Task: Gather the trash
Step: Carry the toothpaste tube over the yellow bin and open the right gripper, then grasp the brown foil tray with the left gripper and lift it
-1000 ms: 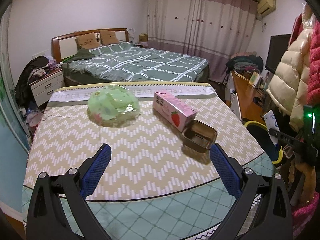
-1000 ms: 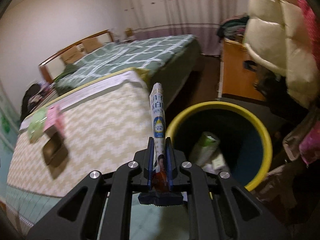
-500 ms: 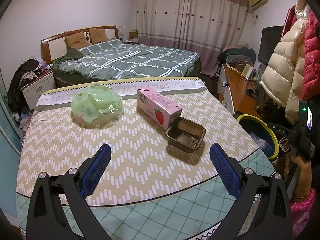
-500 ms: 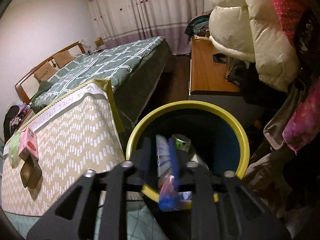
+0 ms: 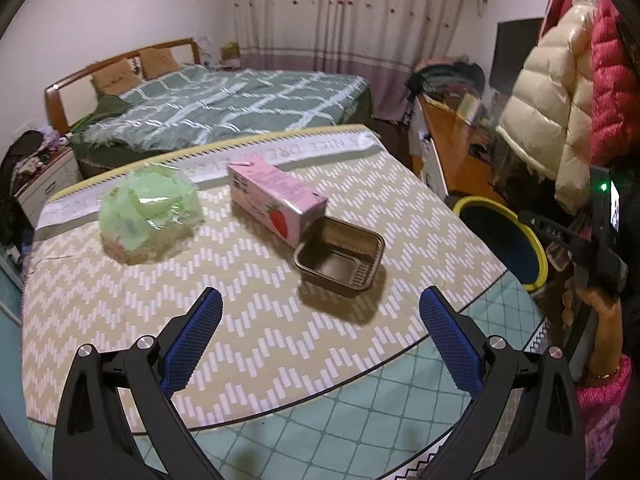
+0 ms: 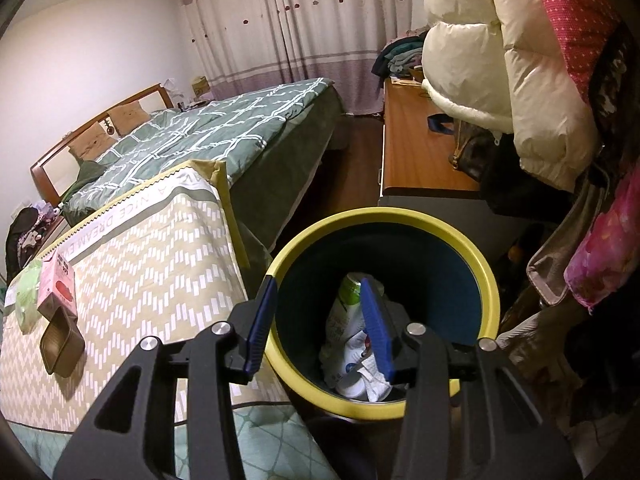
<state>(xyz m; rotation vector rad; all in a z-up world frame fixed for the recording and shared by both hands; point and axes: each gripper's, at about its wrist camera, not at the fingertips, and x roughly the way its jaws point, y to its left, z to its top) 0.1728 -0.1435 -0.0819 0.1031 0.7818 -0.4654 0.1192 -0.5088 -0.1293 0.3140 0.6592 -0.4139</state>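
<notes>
Bedroom setup with a zigzag-cloth table (image 5: 120,320), and the right tongs (image 6: 316,324) are hanging over the yellow bin (image 6: 486,276), jaws having just been opening and now released with nothing between them, the wrappers (image 6: 348,332) lying down inside. Left tongs (image 5: 318,334) are spread wide and empty, tilting down toward the brown tray (image 5: 340,256), with the pink carton (image 5: 276,200) touching it behind and the green bag (image 5: 150,212) further left. I'd be going for the tray next, pinching one rim wall, not the whole thing.

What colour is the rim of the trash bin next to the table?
Yellow, around a dark blue inside. The bin's rim shows best in the right wrist view.
</notes>
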